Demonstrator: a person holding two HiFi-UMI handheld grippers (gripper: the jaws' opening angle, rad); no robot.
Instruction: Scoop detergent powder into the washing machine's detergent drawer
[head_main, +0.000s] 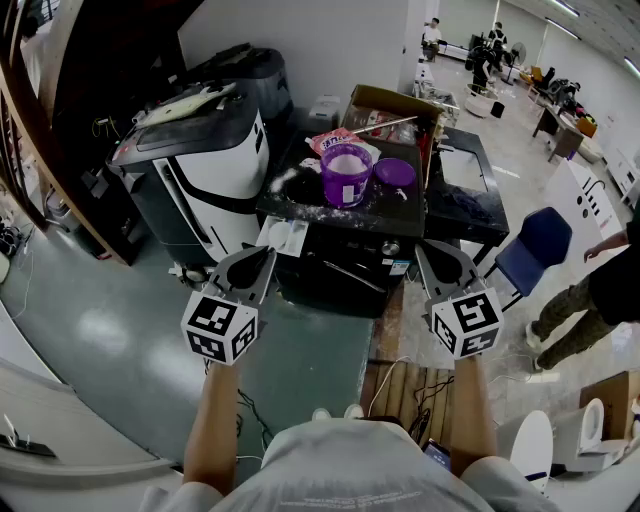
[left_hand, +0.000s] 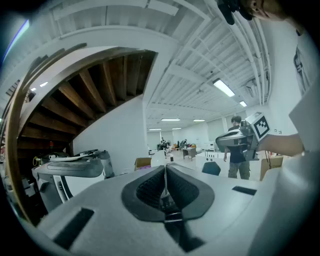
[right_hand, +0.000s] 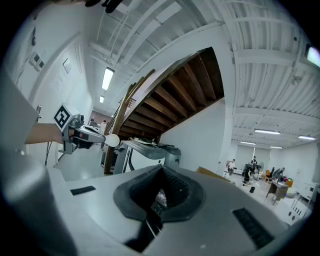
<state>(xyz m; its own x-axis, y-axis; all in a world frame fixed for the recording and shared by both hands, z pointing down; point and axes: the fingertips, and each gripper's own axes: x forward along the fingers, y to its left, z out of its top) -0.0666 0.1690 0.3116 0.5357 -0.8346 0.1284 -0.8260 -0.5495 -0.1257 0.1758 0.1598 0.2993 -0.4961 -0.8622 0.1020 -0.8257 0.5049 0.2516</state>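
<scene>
In the head view a purple tub (head_main: 346, 173) full of white powder stands on top of the black washing machine (head_main: 340, 262), with its purple lid (head_main: 394, 172) lying beside it on the right. Spilled powder dusts the machine's top. The white detergent drawer (head_main: 282, 235) sticks out open at the machine's upper left front. My left gripper (head_main: 262, 252) hangs shut and empty just below and left of the drawer. My right gripper (head_main: 432, 250) is shut and empty by the machine's right front corner. Both gripper views point up at the ceiling, and each shows its jaws pressed together: left gripper (left_hand: 165, 168), right gripper (right_hand: 161, 170). I see no scoop.
A white-and-black machine (head_main: 195, 150) stands left of the washer. A cardboard box (head_main: 392, 108) and a pink bag (head_main: 335, 140) sit behind the tub. A dark side table (head_main: 465, 182), a blue chair (head_main: 535, 243) and a standing person (head_main: 595, 290) are to the right. Cables lie on the floor (head_main: 410, 385).
</scene>
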